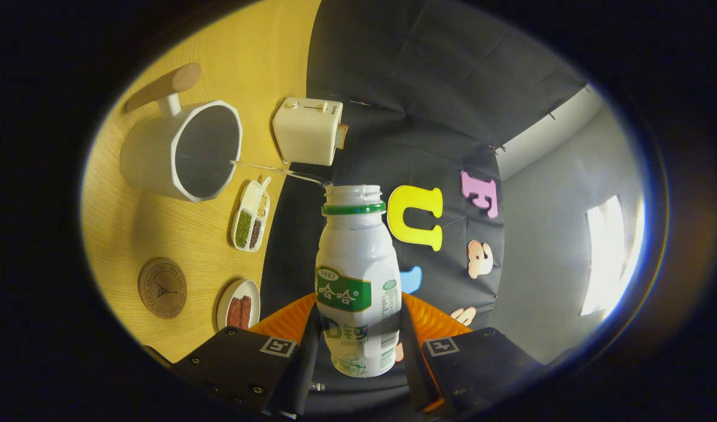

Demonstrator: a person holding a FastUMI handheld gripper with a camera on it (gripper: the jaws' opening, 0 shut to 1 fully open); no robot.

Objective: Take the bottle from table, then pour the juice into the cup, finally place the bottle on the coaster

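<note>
Gripper view: our tool (pixel 358 351) clamps the white plastic bottle (pixel 357 275), tipped sideways, its thin stream reaching the white faceted cup (pixel 185 151) beyond.

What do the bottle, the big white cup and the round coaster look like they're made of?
Bottle, clamped between the hand-held gripper fingers: probably plastic, milky white with a soft sheen, under a printed wrap label.
Cup: matte white body, ceramic or coated metal, I can't tell which; its handle looks like pale wood.
Coaster: brown disc with a stamped pattern, likely wood or leather.
</note>
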